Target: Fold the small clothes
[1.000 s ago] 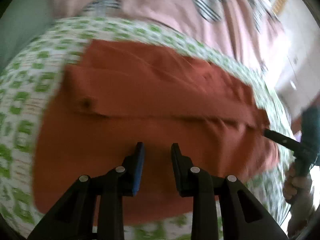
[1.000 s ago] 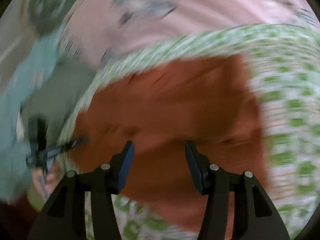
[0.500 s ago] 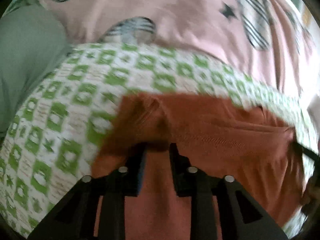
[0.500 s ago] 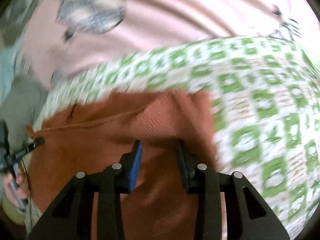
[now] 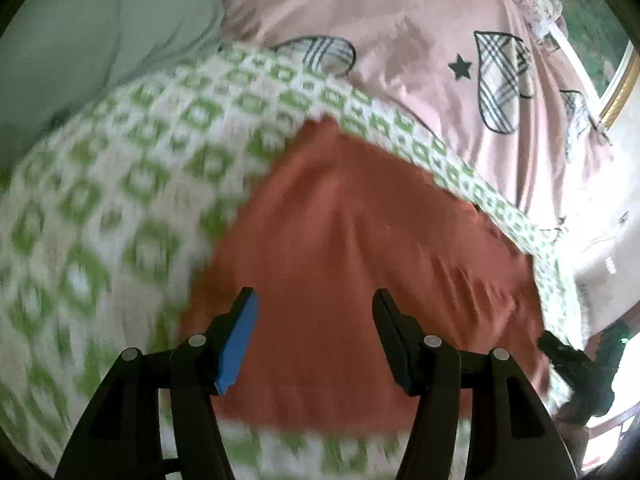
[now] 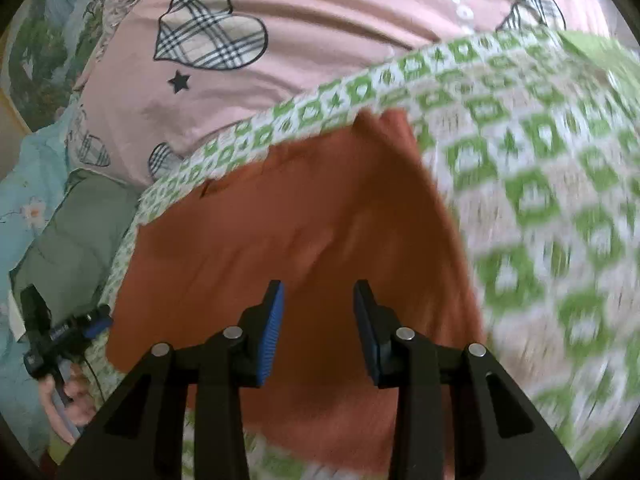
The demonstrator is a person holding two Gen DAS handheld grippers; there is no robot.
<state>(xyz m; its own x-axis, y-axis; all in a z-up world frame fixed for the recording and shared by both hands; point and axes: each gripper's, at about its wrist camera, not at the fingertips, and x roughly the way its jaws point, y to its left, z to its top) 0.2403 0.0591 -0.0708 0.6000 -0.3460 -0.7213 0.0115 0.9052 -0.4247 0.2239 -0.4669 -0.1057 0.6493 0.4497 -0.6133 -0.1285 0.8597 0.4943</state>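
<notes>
A: What fills most of both views?

B: A pink sheet (image 5: pixel 420 24) with plaid hearts and stars across the top, and below it a green-and-white checked cloth (image 5: pixel 132 184), blurred, filling the left of the left wrist view and the right of the right wrist view.

A: And the garment?

B: A rust-orange garment (image 5: pixel 360 248) lies flat on the checked cloth, centre to lower centre of both frames, its far edge near the cloth's border.

A: Anything around it?

B: A grey-green cushion (image 5: pixel 100 28) at upper left of the left view, and light blue flowered fabric (image 6: pixel 28 208) on the left edge of the right view. Nothing covers the garment but the gripper fingers.

A: The grippers?

B: The left gripper (image 5: pixel 314 340) is opening, jaws spread wide over the garment, nothing pinched. The right gripper (image 6: pixel 318 328) stands partly apart above the garment, pads not pressing cloth. A hand (image 6: pixel 68 404) shows at lower left of the right view, holding the left gripper.
</notes>
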